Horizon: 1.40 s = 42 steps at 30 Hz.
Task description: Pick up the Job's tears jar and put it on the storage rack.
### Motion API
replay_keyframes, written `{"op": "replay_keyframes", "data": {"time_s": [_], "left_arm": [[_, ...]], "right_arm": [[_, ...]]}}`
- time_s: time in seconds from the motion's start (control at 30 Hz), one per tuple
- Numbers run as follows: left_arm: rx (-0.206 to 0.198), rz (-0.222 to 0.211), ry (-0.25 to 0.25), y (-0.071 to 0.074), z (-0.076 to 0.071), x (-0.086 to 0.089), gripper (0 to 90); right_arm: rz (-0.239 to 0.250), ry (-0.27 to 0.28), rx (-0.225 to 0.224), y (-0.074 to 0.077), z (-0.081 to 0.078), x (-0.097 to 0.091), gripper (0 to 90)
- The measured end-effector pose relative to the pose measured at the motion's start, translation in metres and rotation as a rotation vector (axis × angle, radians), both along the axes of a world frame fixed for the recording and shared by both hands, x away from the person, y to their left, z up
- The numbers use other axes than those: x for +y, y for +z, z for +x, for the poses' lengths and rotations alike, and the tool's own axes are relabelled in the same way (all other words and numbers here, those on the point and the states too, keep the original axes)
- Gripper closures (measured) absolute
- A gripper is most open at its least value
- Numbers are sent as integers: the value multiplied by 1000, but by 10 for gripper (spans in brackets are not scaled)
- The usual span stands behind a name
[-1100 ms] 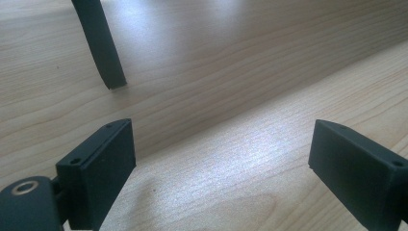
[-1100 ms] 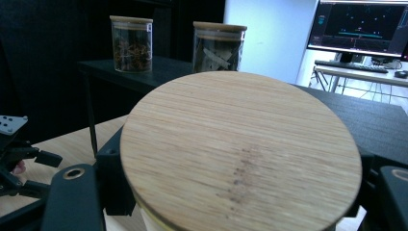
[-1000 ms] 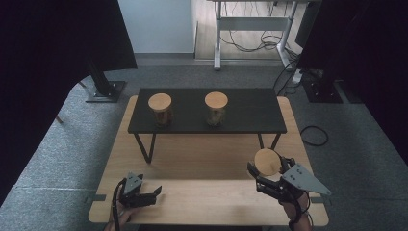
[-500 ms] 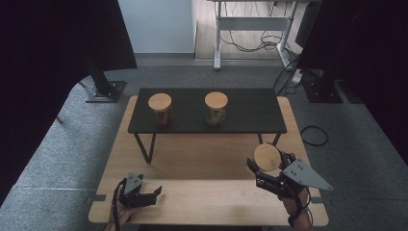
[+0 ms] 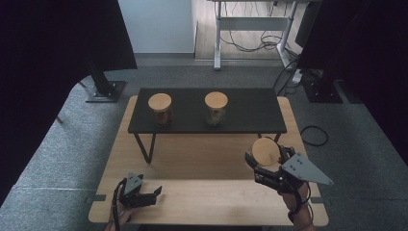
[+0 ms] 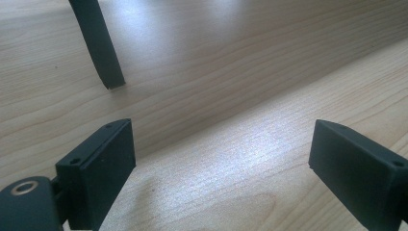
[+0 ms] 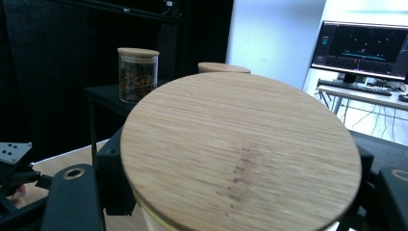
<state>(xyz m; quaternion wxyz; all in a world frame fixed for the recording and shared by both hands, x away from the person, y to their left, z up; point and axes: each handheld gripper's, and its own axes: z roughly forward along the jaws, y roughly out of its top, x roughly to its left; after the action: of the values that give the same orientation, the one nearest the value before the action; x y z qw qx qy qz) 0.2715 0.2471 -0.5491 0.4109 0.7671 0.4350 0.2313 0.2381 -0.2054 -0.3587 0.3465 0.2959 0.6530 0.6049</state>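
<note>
The round pale bamboo lid [image 7: 240,154] shows fine matt grain; the light wooden counter [image 6: 231,120] is smooth, faintly glossy.

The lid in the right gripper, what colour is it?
Light brown wood grain lid, clearest in the right gripper view.

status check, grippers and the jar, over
Right gripper shut on wooden-lidded jar, above the table. Left gripper open, nothing between. Two jars on black shelf, path clear.

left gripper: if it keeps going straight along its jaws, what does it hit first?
Probably the black shelf leg standing on the wooden table. The left gripper is open and empty; the leg sits left of centre, so it might slide past.
</note>
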Motion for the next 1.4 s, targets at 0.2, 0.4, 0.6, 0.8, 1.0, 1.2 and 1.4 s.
{"op": "replay_keyframes", "data": {"time_s": [0.2,0.4,0.6,0.8,1.0,1.2,1.4], "left_arm": [[1,2,0,0,0,0,83],[1,4,-1,0,0,0,83],[2,5,-3,0,0,0,83],[2,5,-4,0,0,0,83],[1,5,-5,0,0,0,83],[2,4,-7,0,0,0,82],[0,4,-7,0,0,0,82]], "right_arm": [[2,5,-2,5,2,1,245],[5,5,-1,8,4,0,245],[8,5,0,9,7,-1,244],[7,6,1,12,9,-1,245],[7,8,-1,14,11,-1,245],[14,9,-6,20,13,-1,245],[19,8,-14,25,16,-2,245]]}}
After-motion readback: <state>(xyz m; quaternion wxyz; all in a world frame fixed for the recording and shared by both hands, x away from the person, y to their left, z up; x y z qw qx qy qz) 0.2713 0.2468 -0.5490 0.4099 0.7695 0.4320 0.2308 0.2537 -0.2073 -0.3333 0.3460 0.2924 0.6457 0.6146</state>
